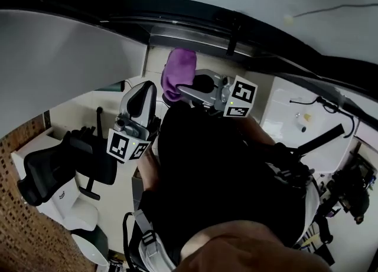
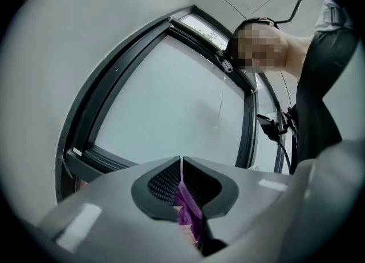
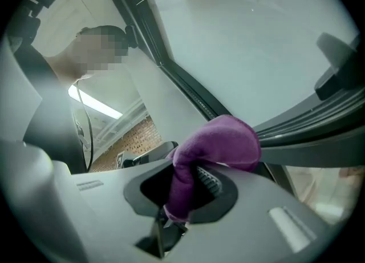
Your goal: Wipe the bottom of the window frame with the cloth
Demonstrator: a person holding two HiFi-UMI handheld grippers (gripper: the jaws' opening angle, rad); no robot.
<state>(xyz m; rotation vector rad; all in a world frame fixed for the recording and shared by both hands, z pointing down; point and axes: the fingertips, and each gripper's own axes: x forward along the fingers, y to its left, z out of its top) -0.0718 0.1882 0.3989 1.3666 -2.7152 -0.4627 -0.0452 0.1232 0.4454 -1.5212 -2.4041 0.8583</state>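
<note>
A purple cloth [image 1: 179, 71] is held up just below the dark bottom rail of the window frame [image 1: 195, 26]. My right gripper [image 1: 198, 88] is shut on the cloth [image 3: 219, 142], which bunches over its jaws [image 3: 197, 185] and touches the frame rail [image 3: 308, 136]. My left gripper [image 1: 144, 97] stands close to the left of the cloth, away from the rail. In the left gripper view its jaws [image 2: 181, 170] are shut, with a thin purple strip of cloth [image 2: 185, 210] between the pads. The frame's lower corner [image 2: 102, 156] lies ahead of it.
A window handle [image 1: 233, 38] sticks out of the frame right of the cloth, also seen as the handle [image 3: 336, 68]. A black office chair [image 1: 53, 170] stands at the lower left, a white table [image 1: 301, 123] at the right. The person's dark torso fills the middle.
</note>
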